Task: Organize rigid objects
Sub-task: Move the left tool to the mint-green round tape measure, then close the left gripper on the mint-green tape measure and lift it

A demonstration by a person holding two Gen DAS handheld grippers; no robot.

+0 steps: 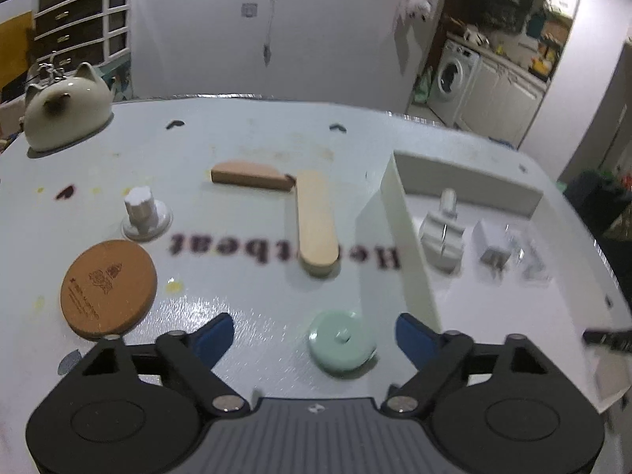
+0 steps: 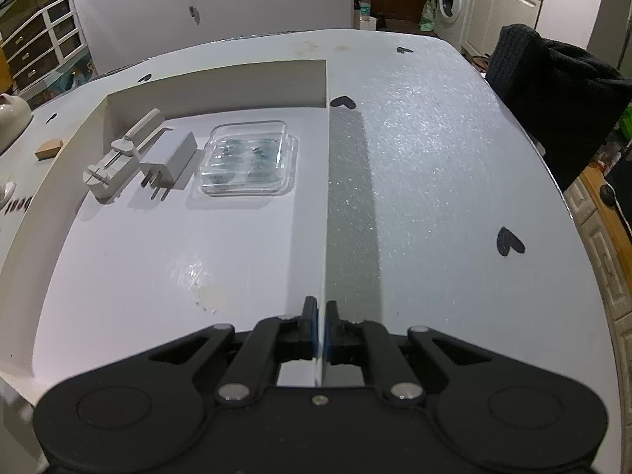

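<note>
right tool (image 2: 322, 328) pinches the thin, flat white tray wall (image 2: 326, 197).

A lived-in home, a front-loading washing machine (image 1: 451, 75) and white kitchen cabinets (image 1: 498, 93) being seen through a doorway, a drawer unit (image 1: 81, 27) being glimpsed behind the white table (image 1: 245, 134)

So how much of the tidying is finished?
Three items sit in the white tray: a clip tool, a plug adapter, a clear case. The right hand-held gripper pinches the tray wall. The left hand-held gripper, open, nears a green disc; four remain.
</note>
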